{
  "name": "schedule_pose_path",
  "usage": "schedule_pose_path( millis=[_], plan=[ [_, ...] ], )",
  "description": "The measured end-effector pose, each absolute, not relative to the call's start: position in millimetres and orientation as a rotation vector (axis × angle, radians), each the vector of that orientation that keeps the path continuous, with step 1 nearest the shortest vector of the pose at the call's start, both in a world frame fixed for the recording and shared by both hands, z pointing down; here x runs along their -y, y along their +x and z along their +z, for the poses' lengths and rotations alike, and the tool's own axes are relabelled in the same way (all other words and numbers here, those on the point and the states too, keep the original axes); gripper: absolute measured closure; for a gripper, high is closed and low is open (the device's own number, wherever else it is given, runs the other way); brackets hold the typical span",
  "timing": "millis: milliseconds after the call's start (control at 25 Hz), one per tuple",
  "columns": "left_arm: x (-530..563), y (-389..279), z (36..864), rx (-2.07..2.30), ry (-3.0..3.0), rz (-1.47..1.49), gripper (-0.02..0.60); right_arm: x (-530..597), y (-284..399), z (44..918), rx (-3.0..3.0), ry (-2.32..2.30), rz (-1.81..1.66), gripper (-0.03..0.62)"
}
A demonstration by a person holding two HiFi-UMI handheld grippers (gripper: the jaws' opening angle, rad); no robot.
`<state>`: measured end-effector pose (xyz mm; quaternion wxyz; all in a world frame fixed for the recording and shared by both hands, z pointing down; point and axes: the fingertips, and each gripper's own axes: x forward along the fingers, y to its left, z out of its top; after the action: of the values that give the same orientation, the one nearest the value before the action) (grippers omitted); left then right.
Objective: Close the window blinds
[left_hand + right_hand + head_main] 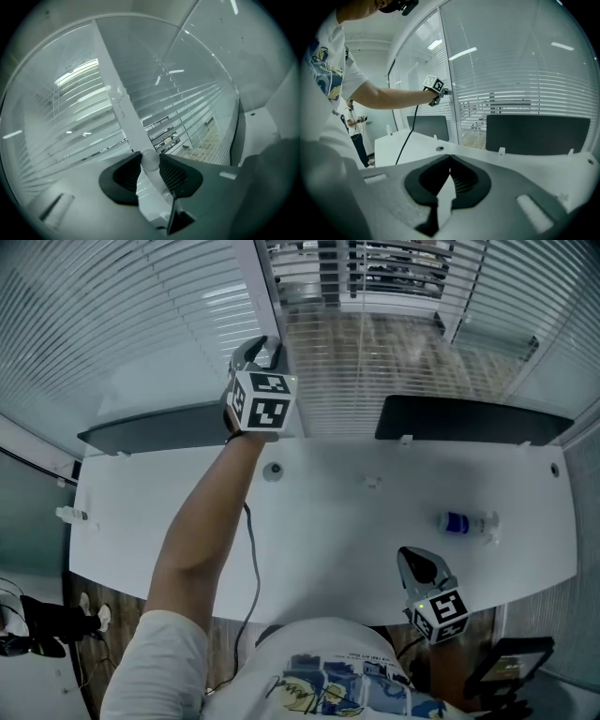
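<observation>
White slatted blinds (pixel 122 324) hang behind glass panes either side of a white window post (pixel 267 296); their slats stand partly open, and I see through them in the left gripper view (pixel 70 122). My left gripper (pixel 262 354) is raised at the post, rolled over, and shut on the clear round tilt wand (pixel 151 161), which sits between its pads (pixel 126 173). The same gripper (pixel 440 91) shows far off in the right gripper view. My right gripper (pixel 422 570) hangs low over the desk's near edge with its jaws together (pixel 450 158) and nothing in them.
A white desk (pixel 328 521) runs under the window, with two dark partition panels (pixel 150 427) (pixel 469 418) along its far side. A water bottle (pixel 466 523) lies at the right. A cable (pixel 251 540) trails from my left arm. A person (pixel 354 126) stands far left.
</observation>
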<state>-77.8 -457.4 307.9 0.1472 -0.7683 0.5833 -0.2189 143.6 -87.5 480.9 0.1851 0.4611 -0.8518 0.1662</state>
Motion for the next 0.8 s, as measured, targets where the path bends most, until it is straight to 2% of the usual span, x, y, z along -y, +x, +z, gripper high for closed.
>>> schedule_pose_path(
  millis=[800],
  plan=[
    [456.0, -85.9, 306.0, -1.917, -2.536, -0.221, 0.454, 86.9, 146.2, 483.8, 2.400, 1.301, 0.474, 0.591]
  ],
)
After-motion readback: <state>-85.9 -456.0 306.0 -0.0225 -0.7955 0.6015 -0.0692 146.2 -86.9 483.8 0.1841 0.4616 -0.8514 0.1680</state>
